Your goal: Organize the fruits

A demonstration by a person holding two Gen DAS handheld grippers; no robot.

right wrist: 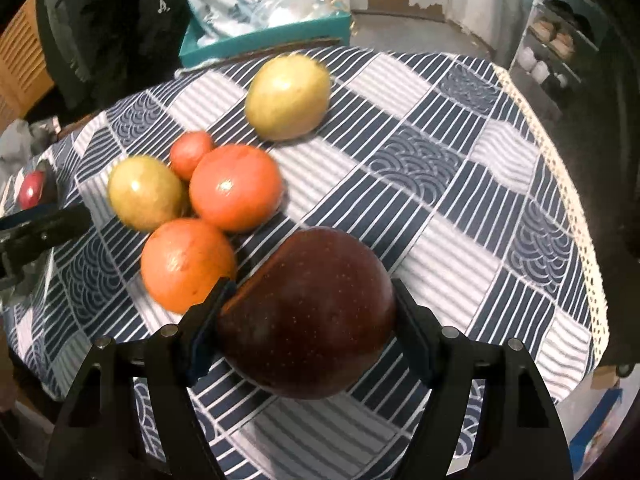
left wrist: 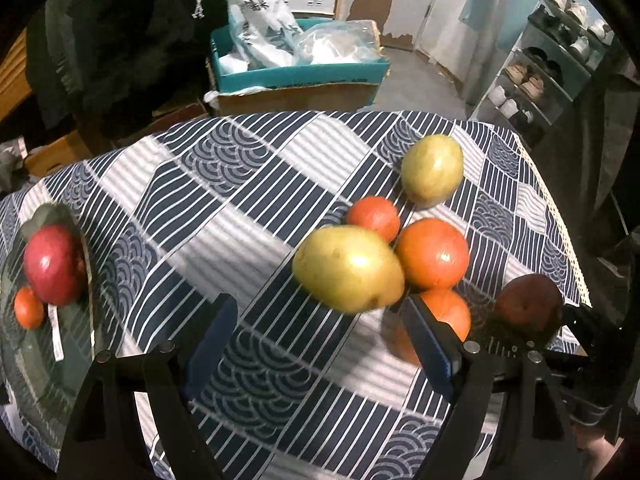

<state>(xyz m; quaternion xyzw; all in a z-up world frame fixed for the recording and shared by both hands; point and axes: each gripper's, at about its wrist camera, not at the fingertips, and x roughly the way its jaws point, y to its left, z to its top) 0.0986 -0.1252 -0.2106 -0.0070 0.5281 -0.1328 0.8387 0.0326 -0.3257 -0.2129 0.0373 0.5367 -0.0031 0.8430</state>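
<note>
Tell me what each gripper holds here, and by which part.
The right gripper holds the dark red apple, its fingers pressing the apple's opposite sides at its widest part. The left gripper is open and holds nothing.

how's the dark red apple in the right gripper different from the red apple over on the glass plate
The dark red apple is a deep maroon; the red apple is brighter, pinkish red. The dark red apple is clamped between the fingers of the right hand-held gripper, while the red apple rests on the glass plate beside a small orange fruit, with no hand-held gripper on it. Both are smooth-skinned apples.
</note>
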